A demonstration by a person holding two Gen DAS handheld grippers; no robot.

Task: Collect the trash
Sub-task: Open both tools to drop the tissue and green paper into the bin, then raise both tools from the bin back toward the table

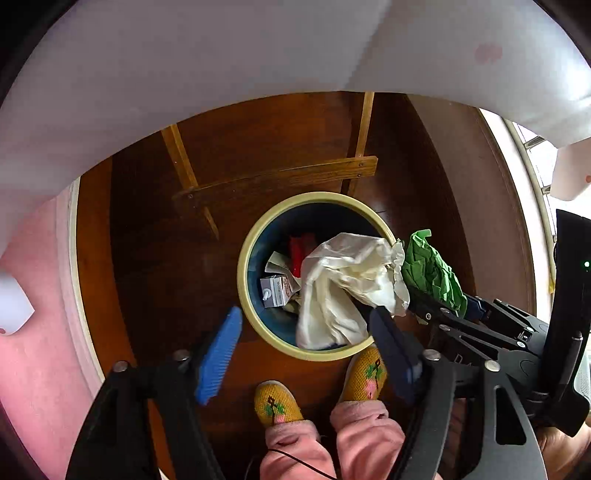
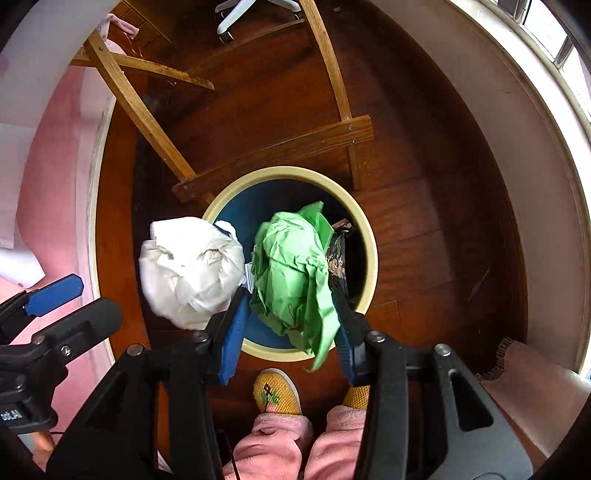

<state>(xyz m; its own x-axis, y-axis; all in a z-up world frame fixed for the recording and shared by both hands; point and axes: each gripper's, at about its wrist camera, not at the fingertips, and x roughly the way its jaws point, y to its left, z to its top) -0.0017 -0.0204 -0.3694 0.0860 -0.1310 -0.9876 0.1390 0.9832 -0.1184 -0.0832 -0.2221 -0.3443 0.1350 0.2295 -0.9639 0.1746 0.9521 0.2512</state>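
A round bin (image 1: 243,266) with a cream rim and a blue inside stands on the wooden floor and holds a grey carton (image 1: 275,291) and red trash (image 1: 301,251). My left gripper (image 1: 306,315) is open wide above it. A crumpled white paper (image 1: 347,288) hangs over the bin's rim against that gripper's right finger (image 1: 391,350), and the left finger is clear of it. My right gripper (image 2: 290,297) is shut on a crumpled green paper (image 2: 291,266) directly over the bin (image 2: 369,258). The white paper (image 2: 192,269) is level with the bin's left rim.
Wooden table legs and a crossbar (image 1: 277,181) stand just behind the bin. A person's feet in yellow slippers (image 1: 275,404) and pink trousers are at the bin's near side. A white tabletop (image 1: 184,74) overhangs. An office chair base (image 2: 255,11) is further back.
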